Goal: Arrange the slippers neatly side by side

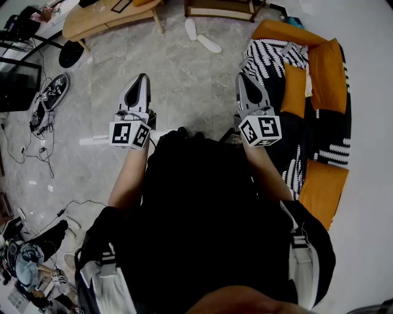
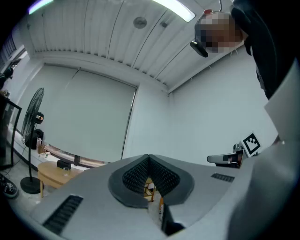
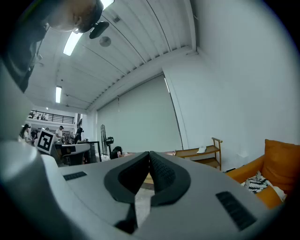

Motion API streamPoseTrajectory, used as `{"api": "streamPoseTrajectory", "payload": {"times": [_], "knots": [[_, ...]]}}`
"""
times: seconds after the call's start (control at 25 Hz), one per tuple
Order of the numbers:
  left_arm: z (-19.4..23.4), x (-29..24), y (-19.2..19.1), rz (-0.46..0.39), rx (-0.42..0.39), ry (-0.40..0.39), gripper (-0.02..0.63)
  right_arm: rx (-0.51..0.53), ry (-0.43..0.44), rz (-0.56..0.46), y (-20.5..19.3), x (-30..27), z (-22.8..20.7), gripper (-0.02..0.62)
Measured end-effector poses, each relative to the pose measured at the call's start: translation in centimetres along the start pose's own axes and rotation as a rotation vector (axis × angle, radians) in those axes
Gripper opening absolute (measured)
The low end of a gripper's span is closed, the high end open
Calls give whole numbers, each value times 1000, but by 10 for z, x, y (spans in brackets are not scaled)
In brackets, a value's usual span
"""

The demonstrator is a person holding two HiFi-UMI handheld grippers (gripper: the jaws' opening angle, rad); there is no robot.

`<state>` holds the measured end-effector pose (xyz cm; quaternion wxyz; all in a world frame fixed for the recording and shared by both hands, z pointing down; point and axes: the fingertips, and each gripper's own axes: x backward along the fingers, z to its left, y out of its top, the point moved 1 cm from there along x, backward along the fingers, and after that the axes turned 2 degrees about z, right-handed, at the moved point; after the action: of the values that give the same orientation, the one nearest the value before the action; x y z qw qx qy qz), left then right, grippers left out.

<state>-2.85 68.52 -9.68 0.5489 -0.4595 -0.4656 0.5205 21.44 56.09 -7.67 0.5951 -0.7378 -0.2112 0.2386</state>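
Note:
Two white slippers [image 1: 201,35] lie apart on the grey floor at the far middle of the head view, one nearer a wooden shelf, the other angled to its right. My left gripper [image 1: 143,78] is held level in front of the person, well short of them, its jaws shut with nothing between them [image 2: 149,159]. My right gripper [image 1: 242,78] is held level to the right, beside the sofa, tips meeting and empty [image 3: 149,155]. Neither gripper view shows the slippers.
An orange and black sofa [image 1: 319,104] with a patterned throw stands at the right. A wooden table [image 1: 101,15] and a low shelf [image 1: 221,7] stand at the far side. Shoes [image 1: 52,92] and cables lie on the floor at left.

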Motion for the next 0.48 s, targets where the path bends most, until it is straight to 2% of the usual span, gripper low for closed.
{"api": "streamPoseTrajectory", "payload": {"times": [0.2, 0.36, 0.48], "knots": [[1, 0, 4, -8, 17, -24, 14, -7, -10, -10, 0, 3, 1, 32], [-3, -1, 22, -46, 11, -41, 14, 9, 7, -38, 11, 0, 4, 32], [-2, -4, 36, -72, -12, -16, 14, 22, 11, -52, 17, 0, 5, 32]]}}
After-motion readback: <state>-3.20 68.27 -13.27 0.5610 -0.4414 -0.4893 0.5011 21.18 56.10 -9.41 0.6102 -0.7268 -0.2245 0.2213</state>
